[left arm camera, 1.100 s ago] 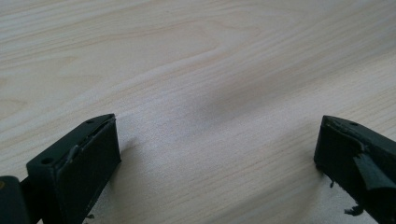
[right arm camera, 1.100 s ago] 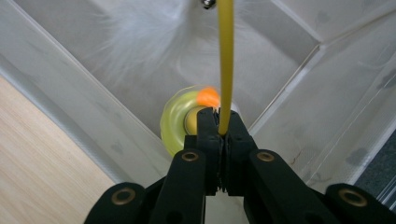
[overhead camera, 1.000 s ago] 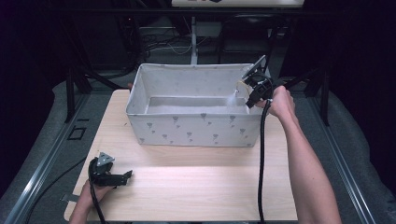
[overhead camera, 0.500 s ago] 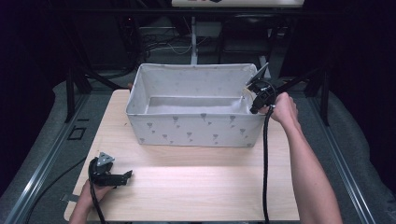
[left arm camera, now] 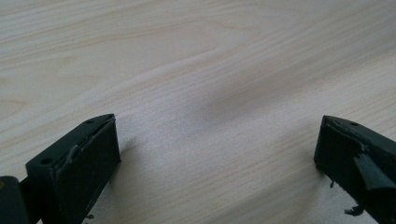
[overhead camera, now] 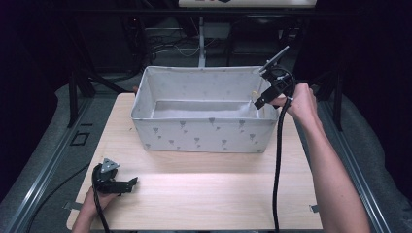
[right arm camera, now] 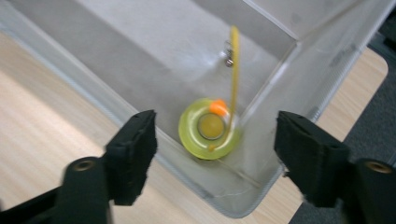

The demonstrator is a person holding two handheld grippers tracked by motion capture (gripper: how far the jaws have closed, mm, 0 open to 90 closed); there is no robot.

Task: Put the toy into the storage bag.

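Note:
A round yellow-green reel (right arm camera: 210, 128) with an orange tab and a yellow strap (right arm camera: 233, 56) lies in a corner of the grey fabric bin (overhead camera: 204, 136). My right gripper (overhead camera: 260, 103) hangs over the bin's right end, pointing down into it. Its jaws have just been opening. In the right gripper view it (right arm camera: 215, 122) is open, and the reel lies below it, free of the pads (right arm camera: 135, 149). My left gripper (overhead camera: 132, 182) rests on the wooden table (overhead camera: 204, 194) at the front left. Its jaws (left arm camera: 217, 154) stand wide open over bare wood.
The bin stands across the back half of the table, with small dark marks on its front wall and a pale floor (right arm camera: 154, 42). A black cable (overhead camera: 278, 160) trails from the right gripper along the forearm. Dark frame rails run along both sides of the table.
The right hand dipped to the bin's right rim, then lifted a little. The left gripper has stayed in place.

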